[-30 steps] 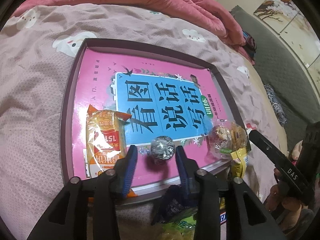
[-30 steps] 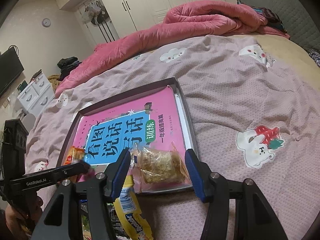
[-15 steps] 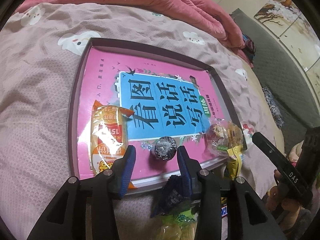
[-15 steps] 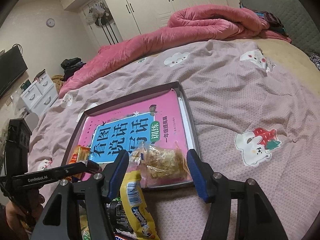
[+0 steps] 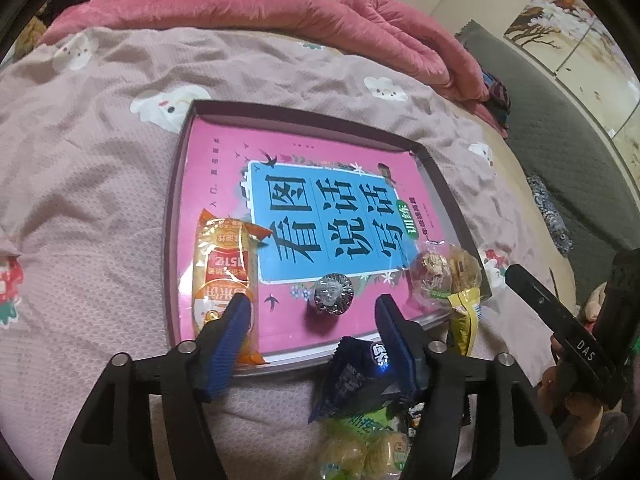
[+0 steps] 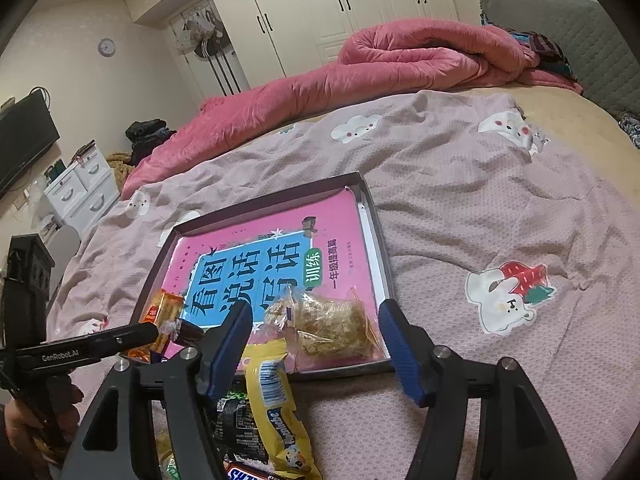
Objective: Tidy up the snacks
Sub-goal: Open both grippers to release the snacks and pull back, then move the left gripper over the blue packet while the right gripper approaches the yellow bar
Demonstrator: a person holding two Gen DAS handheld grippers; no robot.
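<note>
Step in hand, as I read it: loading loose snacks into the tray point(image 5: 176, 216), one at a time.

Left gripper point(image 5: 312, 312): jaws wide open, holding nothing. The foil candy point(image 5: 333, 293) sits on the pink book point(image 5: 224, 168) between the fingertips but clear of both, so it looks just released. Orange pack point(image 5: 224, 264) lies at the tray's 7 o'clock, partly under the left fingertip. Clear cookie bag point(image 5: 444, 272) is at the tray's 4 o'clock corner.

Right gripper point(image 6: 316, 320): jaws open, empty, straddling the cookie bag point(image 6: 332, 324) without touching it.

Still outside the tray, at its 6 o'clock edge: yellow pack point(image 6: 276, 400), blue pack point(image 5: 356, 380), green pack point(image 5: 360, 436), black pack point(image 6: 236, 420), Snickers point(image 6: 248, 474).

Next move, probably: drop one gripper to the pile, close on one wrapper only. The packs overlap, so a grab could drag a neighbour; the yellow pack's top end leans on the tray edge and is the easiest pick.

Versus 1.0 s ago: the left jaws have spread from close around the candy to well apart, and both grippers have pulled back towards 6 o'clock, showing more of the pile. Candy, orange pack and cookie bag haven't moved.
</note>
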